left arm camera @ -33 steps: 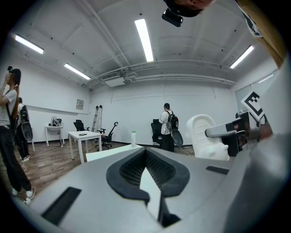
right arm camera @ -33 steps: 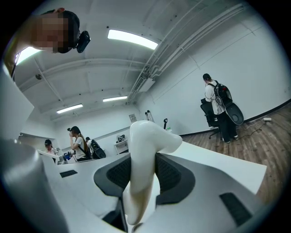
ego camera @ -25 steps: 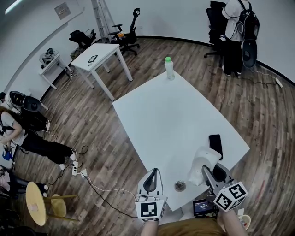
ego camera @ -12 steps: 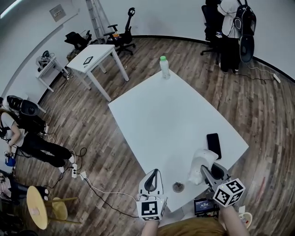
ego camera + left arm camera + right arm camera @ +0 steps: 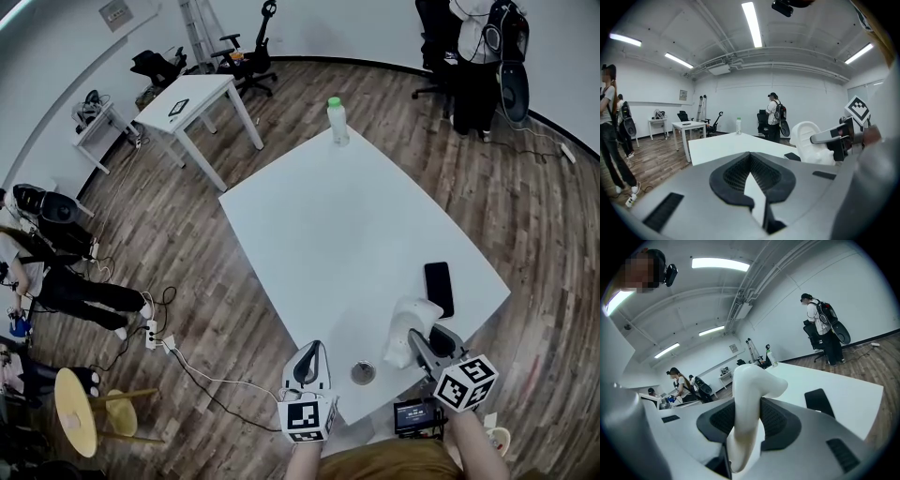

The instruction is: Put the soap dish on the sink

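The white soap dish (image 5: 412,325) stands upright between the jaws of my right gripper (image 5: 421,350), which is shut on it above the near right part of the white table (image 5: 347,234). In the right gripper view the soap dish (image 5: 749,390) rises from between the dark pads of the right gripper (image 5: 743,427). Whether it touches the table I cannot tell. My left gripper (image 5: 307,362) hangs at the table's near edge, jaws together with nothing in them. The left gripper view shows the left gripper (image 5: 751,177) shut and the soap dish (image 5: 810,140) off to the right.
A small round metal piece (image 5: 364,374) lies on the table between the grippers. A black phone (image 5: 438,288) lies beyond the dish, and a green-capped bottle (image 5: 337,122) stands at the far corner. People, chairs and a second table (image 5: 187,101) stand around the room.
Both grippers have sunk a little toward the table. The soap dish stays in the right gripper's hold. The head view has shifted slightly.
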### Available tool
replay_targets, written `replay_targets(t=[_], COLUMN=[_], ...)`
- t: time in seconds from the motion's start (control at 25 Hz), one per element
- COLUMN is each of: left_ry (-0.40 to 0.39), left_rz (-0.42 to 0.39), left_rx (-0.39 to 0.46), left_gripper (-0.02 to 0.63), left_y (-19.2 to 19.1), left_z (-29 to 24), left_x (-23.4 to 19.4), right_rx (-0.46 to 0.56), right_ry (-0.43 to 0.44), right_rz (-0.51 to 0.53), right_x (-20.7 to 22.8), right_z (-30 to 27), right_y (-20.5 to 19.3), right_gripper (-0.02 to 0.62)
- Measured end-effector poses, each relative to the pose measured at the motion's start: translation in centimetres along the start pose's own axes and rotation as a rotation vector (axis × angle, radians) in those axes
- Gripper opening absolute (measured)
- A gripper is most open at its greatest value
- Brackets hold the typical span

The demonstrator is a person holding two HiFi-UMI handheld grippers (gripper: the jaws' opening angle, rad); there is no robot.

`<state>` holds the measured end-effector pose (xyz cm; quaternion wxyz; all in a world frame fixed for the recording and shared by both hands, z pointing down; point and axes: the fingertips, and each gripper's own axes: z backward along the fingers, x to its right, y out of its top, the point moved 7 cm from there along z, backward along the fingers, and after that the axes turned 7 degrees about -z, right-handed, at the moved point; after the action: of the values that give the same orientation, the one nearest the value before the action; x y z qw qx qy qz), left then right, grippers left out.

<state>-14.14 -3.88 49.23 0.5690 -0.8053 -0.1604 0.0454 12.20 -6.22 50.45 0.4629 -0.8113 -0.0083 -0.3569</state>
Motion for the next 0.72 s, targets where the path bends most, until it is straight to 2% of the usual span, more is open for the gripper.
replay_targets(t=[0.72], left_ry=[-0.029], left_rz=[0.007], left_rx=[-0.078], left_gripper=[0.008], left_y=[-2.7], left_z=[-1.8], left_x=[0.5], right_rx=[-0.134], right_ry=[-0.001], right_rz=[-0.065], right_x=[2.0], right_z=[-3.2], right_y=[-3.1], right_gripper=[0.141])
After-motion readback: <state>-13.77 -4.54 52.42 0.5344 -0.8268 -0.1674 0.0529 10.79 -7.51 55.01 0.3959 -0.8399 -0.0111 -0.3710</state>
